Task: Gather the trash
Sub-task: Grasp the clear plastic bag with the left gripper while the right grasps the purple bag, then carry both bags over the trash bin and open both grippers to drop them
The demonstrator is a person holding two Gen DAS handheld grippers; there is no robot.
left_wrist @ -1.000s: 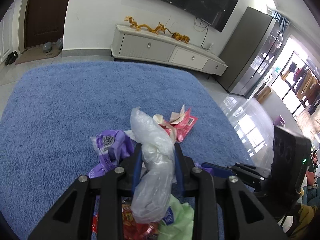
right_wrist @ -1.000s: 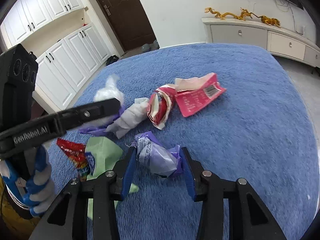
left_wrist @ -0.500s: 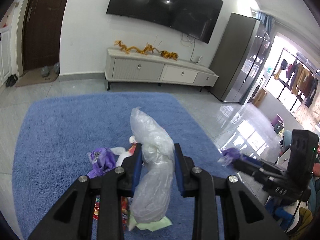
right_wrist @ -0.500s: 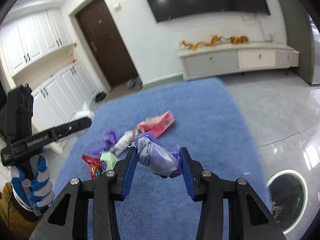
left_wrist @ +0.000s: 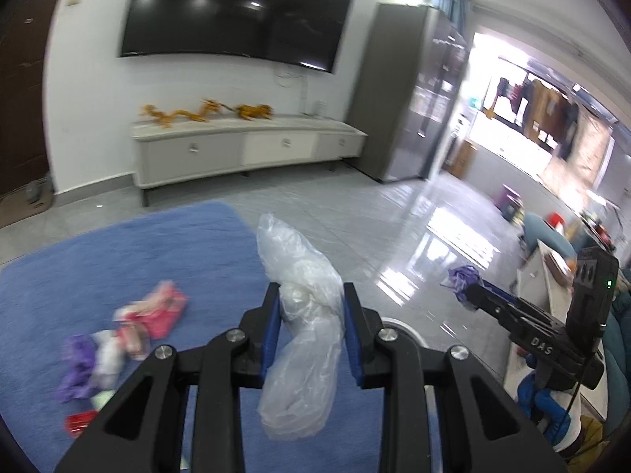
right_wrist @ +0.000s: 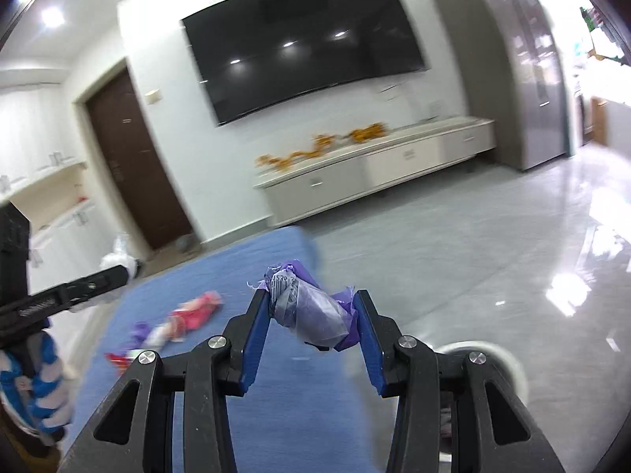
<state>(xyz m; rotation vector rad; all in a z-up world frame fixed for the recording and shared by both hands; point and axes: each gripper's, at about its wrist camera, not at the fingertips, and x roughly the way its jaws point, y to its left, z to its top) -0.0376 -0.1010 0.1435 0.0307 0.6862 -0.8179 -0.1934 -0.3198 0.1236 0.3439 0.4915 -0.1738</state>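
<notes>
The clear, whitish plastic bag point(left_wrist: 305, 327) sits between blue-padded black fingers point(left_wrist: 271, 335); the wrapper point(right_wrist: 313, 311) is purple with a grey-silver printed patch. The rug point(left_wrist: 118, 260) is plain blue, its scattered litter point(left_wrist: 152, 311) pink, red, purple and white. The floor point(right_wrist: 473, 244) is glossy pale grey tile.

Home living room: wall television point(left_wrist: 236, 12), sideboard point(left_wrist: 244, 149), blue rug point(left_wrist: 118, 260).

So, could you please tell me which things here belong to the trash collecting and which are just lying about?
Job:
- clear plastic bag in left claw
- purple wrapper in right claw
- wrappers on rug
- white bin rim

Just there:
- TV
- cabinet
- dragon ornament
</notes>
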